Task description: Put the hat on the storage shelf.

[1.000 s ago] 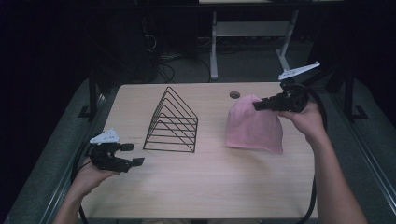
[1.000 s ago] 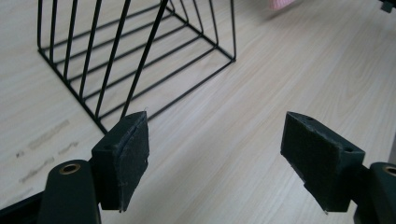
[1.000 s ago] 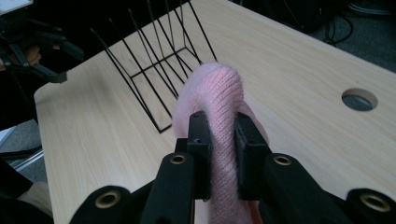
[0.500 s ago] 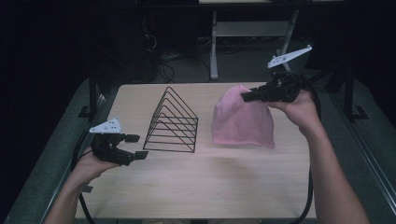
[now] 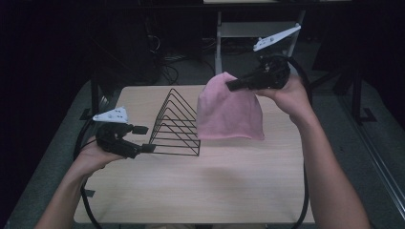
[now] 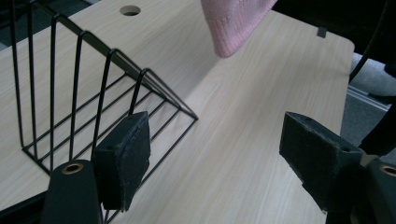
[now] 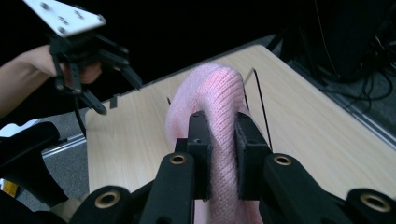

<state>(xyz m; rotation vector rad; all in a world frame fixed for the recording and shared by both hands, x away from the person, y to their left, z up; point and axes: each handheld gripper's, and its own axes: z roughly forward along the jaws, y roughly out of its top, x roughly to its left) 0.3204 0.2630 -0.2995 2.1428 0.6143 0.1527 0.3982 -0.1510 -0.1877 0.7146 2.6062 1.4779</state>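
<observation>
Right now the right tool (image 5: 233, 86) is clamped on the crown of a pink knit beanie (image 5: 229, 112); in the right gripper view the fabric sits pinched btwn both pads. Beanie hangs clear above the wooden surface (image 5: 200, 186), brim down, just right of the black wire rack (image 5: 175, 125) & overlapping its far end in the high view. Left tool (image 5: 143, 138) is wide open w/ nothing in it, held at the rack's near-left corner; in the left gripper view one pad (image 6: 123, 161) sits in front of the rack's wires, beanie's brim at top.
</observation>
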